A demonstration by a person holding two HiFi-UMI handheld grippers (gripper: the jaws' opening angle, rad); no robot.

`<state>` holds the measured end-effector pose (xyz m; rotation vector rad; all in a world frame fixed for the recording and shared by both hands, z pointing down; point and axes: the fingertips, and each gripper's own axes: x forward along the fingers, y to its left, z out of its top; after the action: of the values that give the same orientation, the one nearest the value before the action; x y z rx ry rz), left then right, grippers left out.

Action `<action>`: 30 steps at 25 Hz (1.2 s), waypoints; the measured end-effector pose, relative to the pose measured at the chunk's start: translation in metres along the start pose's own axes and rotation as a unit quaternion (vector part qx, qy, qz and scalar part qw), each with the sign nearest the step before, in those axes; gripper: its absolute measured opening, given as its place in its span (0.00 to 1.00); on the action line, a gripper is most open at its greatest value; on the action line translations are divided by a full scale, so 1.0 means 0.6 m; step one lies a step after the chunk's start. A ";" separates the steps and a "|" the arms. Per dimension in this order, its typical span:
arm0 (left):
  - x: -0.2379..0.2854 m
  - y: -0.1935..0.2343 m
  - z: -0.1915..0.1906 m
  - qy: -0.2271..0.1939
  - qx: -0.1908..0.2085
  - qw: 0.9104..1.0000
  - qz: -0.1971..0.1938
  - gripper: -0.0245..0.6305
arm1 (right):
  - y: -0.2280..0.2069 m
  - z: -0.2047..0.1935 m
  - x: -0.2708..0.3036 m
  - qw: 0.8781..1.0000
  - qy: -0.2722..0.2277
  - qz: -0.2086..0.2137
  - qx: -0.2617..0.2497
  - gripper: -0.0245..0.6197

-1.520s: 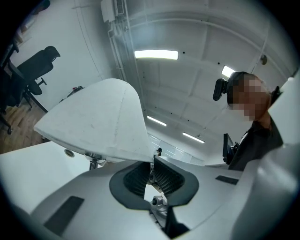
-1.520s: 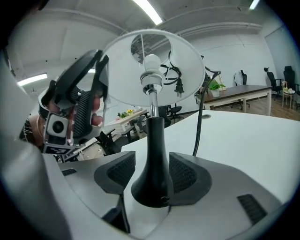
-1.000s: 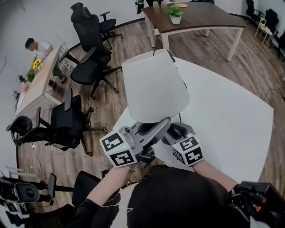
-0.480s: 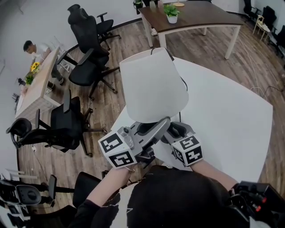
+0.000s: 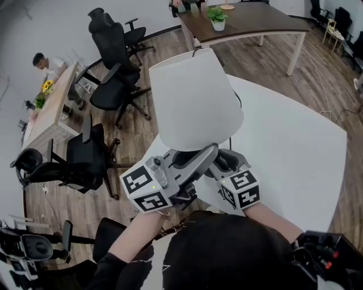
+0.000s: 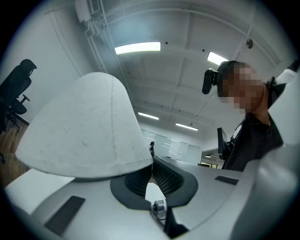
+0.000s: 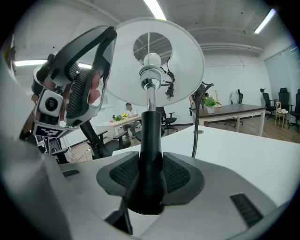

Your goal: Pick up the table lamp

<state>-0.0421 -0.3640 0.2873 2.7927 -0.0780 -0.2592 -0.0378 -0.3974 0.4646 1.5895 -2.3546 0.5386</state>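
The table lamp's white shade [image 5: 193, 102] fills the middle of the head view, above the white table [image 5: 283, 147]. My left gripper [image 5: 207, 154] reaches up from below and is shut on the shade's lower rim [image 6: 84, 131]; the right gripper view shows its fingers [image 7: 96, 51] clamped over that rim. My right gripper [image 7: 149, 173] is shut on the lamp's black stem [image 7: 150, 136], having just closed further on it. In the head view the right gripper [image 5: 226, 163] is mostly hidden under the shade. The bulb [image 7: 152, 60] and the black cord [image 7: 194, 126] show beneath the shade.
Black office chairs [image 5: 113, 73] stand on the wood floor to the left. A brown table [image 5: 255, 25] with a potted plant [image 5: 218, 17] is at the back. A person [image 5: 45, 59] sits at a wooden desk far left. The table's near edge is close to my body.
The lamp and both grippers have risen a little. The shade now looks larger and sits higher in the head view.
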 end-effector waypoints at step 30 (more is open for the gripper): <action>0.137 -0.490 -0.143 -0.025 0.039 0.998 -0.043 0.07 | 0.002 -0.161 -0.495 1.000 -0.020 -0.018 -0.008 0.30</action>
<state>0.0618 -0.0662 0.2549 2.8706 0.0205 -0.3541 0.0723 -0.1072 0.4320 1.6475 -2.3471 0.4853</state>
